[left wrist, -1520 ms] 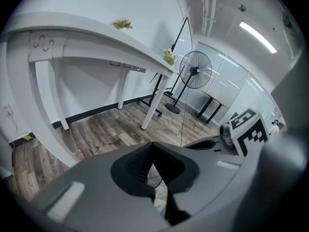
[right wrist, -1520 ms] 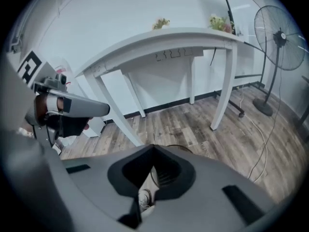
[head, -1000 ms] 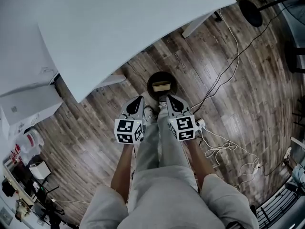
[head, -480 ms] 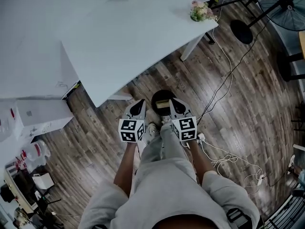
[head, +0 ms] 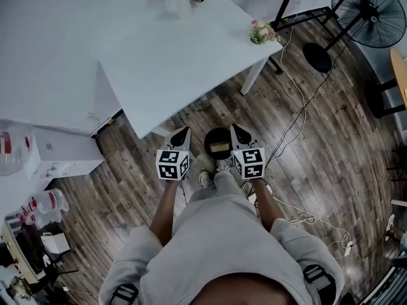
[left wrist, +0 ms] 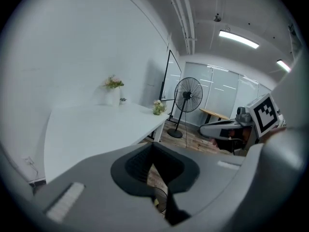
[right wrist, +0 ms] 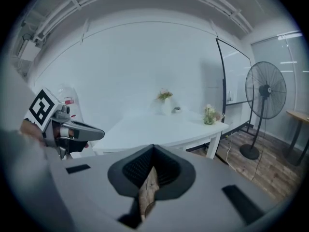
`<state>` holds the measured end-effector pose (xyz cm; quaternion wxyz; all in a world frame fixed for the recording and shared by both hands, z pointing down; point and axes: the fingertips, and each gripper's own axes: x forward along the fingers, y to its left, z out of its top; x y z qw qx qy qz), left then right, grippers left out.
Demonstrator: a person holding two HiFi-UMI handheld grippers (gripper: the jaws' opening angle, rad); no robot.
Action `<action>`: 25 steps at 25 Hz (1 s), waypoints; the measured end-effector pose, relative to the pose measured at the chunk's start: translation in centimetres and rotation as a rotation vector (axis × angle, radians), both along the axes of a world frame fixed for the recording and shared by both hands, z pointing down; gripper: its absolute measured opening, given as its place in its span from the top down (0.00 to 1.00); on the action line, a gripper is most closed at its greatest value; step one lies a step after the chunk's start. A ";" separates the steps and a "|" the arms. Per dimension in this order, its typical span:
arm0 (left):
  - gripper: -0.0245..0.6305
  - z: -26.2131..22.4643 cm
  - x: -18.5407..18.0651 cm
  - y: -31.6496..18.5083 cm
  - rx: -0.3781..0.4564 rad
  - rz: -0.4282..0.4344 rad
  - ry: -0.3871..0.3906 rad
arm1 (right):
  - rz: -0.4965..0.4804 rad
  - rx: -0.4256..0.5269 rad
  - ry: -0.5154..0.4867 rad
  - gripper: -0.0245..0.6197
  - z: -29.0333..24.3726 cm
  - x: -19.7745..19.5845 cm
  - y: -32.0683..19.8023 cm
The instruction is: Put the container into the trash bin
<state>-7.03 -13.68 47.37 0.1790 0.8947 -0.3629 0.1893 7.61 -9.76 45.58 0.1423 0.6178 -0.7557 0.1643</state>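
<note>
Head view, looking steeply down: a round black trash bin point(head: 218, 136) stands on a dark wood-plank floor point(head: 318, 126), and the tan container point(head: 219, 147) lies inside the bin. The left gripper point(head: 182, 131) hangs just to the left of the bin and the right gripper point(head: 236, 128) just to its right, both above it, and each narrows to a closed point with nothing in it. Each carries a cube with square markers on the side away from the bin. Below the bin are the person's shoes point(head: 205, 178) and grey trousers point(head: 216, 227). A white table point(head: 184, 49) spreads above and left of the bin; a standing fan point(head: 374, 19) is far up and right of it, and cables point(head: 299, 107) trail across the floor to the bin's right. Left gripper view: the left gripper point(left wrist: 154, 151) has its jaws drawn together, gripping nothing (only a thin sliver of floor and what may be the bin's rim shows through the notch). The table and fan lie beyond, and the right gripper point(left wrist: 227, 127) shows at the right. Right gripper view: the right gripper point(right wrist: 153, 149) likewise has its jaws pressed together on nothing, with a strip of floor showing between the pads. The table stands ahead, the fan to the right, and the left gripper point(right wrist: 77, 132) at the left.
</note>
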 end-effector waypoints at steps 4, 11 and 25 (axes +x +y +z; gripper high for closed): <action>0.95 -1.9 -0.6 -0.3 0.033 0.004 -0.009 | 0.011 0.022 0.010 0.94 -1.7 0.3 0.2; 0.95 -3.6 -2.1 -0.2 0.055 -0.038 -0.003 | 0.023 0.043 0.022 0.94 -3.6 1.2 1.1; 0.95 -4.3 -3.4 -0.1 0.062 -0.077 0.021 | 0.038 0.055 0.033 0.94 -4.3 1.4 1.5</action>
